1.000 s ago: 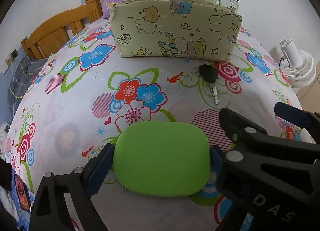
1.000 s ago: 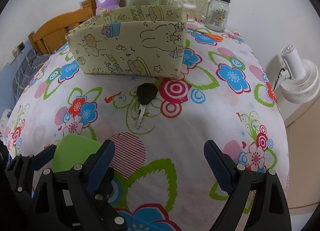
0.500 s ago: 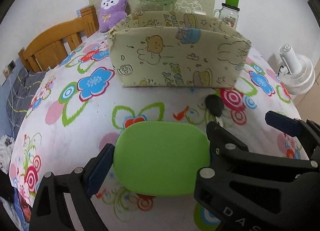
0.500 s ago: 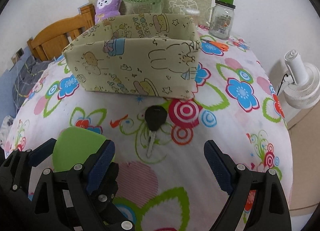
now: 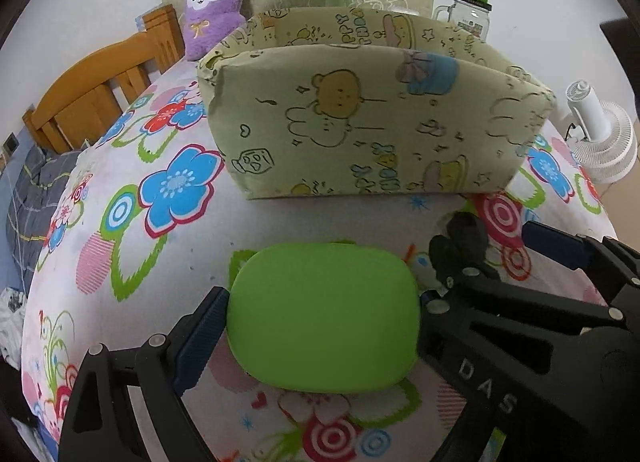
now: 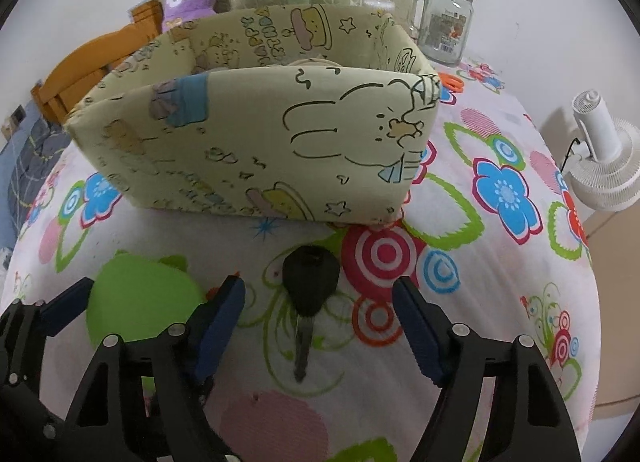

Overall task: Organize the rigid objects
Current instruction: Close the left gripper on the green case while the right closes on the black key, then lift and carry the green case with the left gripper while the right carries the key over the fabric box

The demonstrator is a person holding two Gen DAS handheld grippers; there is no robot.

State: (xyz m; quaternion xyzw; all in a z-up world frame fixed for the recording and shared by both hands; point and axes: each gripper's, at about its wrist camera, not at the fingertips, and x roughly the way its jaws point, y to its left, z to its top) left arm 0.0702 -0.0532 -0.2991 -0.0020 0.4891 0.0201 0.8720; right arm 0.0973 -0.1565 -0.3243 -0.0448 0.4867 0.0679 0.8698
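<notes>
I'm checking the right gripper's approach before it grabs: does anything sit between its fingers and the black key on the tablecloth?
Nothing visible does. The black key lies flat on the tablecloth, between the closing jaws of the right gripper, which do not touch it yet. The fabric box stands behind the key.

Home bedroom, wooden bed frame, plush toy, floral tablecloth

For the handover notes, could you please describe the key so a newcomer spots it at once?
Find the cream cartoon-print fabric box on the flowered tablecloth. Just before it lies the black-headed metal key, between the closing right gripper, the only dark thing there.
</notes>
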